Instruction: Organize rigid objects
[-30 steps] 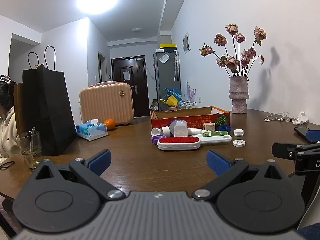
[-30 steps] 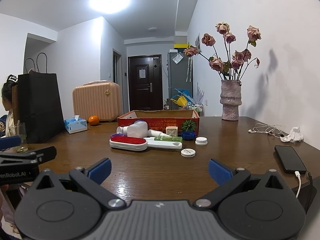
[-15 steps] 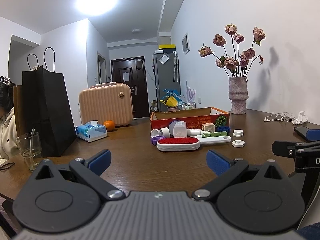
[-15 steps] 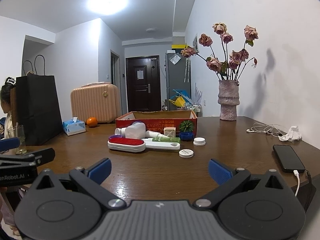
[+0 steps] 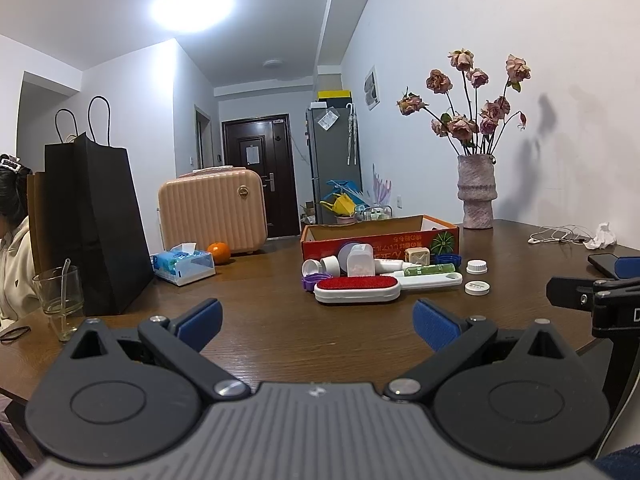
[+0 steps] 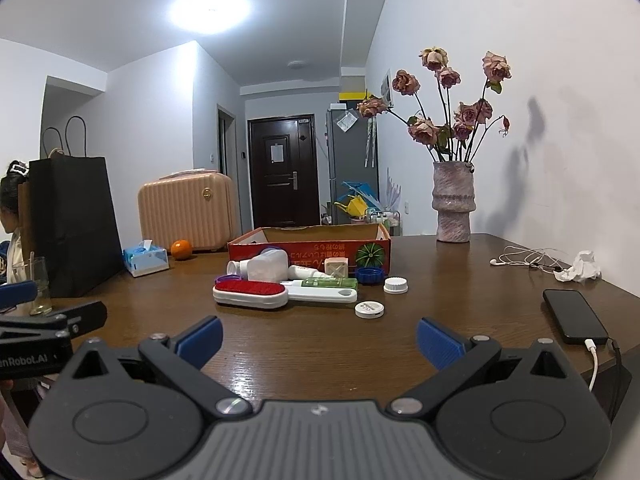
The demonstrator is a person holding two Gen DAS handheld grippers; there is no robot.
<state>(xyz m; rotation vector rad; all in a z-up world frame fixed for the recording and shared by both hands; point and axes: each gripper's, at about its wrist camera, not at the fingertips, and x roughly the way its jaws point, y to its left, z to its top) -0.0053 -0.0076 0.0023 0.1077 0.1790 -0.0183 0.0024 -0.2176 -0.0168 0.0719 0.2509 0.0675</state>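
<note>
A red cardboard box (image 5: 380, 236) (image 6: 308, 245) stands mid-table. In front of it lies a pile of small items: a white lint brush with a red pad (image 5: 357, 289) (image 6: 251, 293), a white bottle (image 5: 360, 260) (image 6: 267, 265), a green tube (image 5: 430, 270) (image 6: 329, 282), a purple lid (image 5: 314, 280), a blue cap (image 6: 369, 275) and two white caps (image 5: 477, 288) (image 6: 369, 309). My left gripper (image 5: 316, 322) is open over bare wood, well short of the pile. My right gripper (image 6: 319, 340) is open too, empty, near the front edge.
A black paper bag (image 5: 94, 224), a glass (image 5: 60, 300), a tissue box (image 5: 184, 263), an orange (image 5: 219, 252) and a pink case (image 5: 212, 210) stand at left. A vase of roses (image 6: 453, 206), earphones (image 6: 524, 260) and a charging phone (image 6: 575, 316) occupy the right. A person sits at far left.
Both grippers have drifted very slightly; the scene shifts a little in each view. Both stay open and nothing on the table has moved.
</note>
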